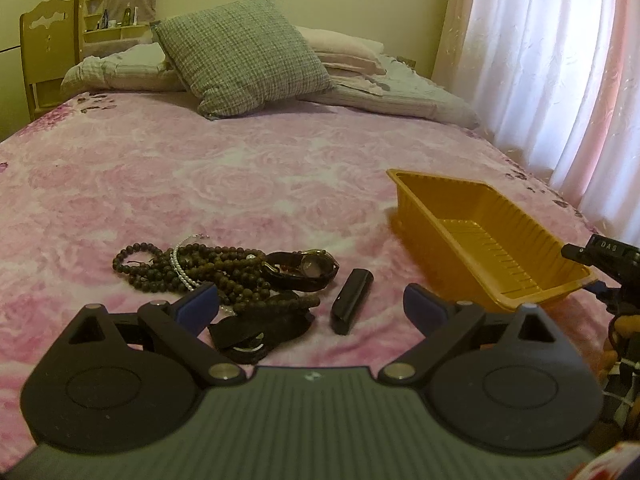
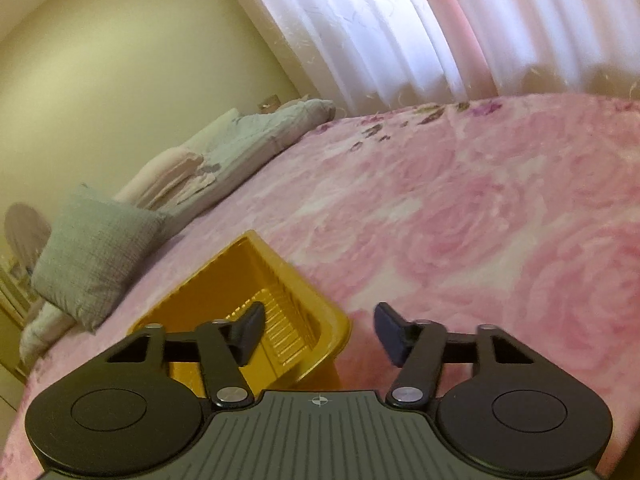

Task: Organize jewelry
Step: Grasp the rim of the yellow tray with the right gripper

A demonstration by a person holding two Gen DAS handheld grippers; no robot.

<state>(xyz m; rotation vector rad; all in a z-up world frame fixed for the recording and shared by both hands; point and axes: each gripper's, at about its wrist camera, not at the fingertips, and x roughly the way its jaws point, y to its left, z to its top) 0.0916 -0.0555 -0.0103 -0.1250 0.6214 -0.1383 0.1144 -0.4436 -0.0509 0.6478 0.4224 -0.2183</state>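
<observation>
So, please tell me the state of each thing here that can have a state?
left hand-held gripper: open, holding nothing.
right hand-held gripper: open, at the tray's near corner.
yellow tray: upright, empty.
jewelry pile: tangled on the bedspread.
black tube: lying flat, apart from the pile.

— What colour is the tray [image 1: 486, 216] right of the left tongs?
— Golden yellow, with a ribbed floor. The bedspread [image 1: 200, 184] beneath is pink with a white rose pattern.
— And the heap ahead of the tongs?
— Dark brown beads [image 1: 160, 268], a white pearl strand [image 1: 181, 268], a black-strapped watch [image 1: 308, 270], a black tube [image 1: 351, 301].
— The cushion [image 1: 244, 54] far ahead?
— Grey-green, woven check. The curtains [image 2: 400, 28] are white and pink.
</observation>
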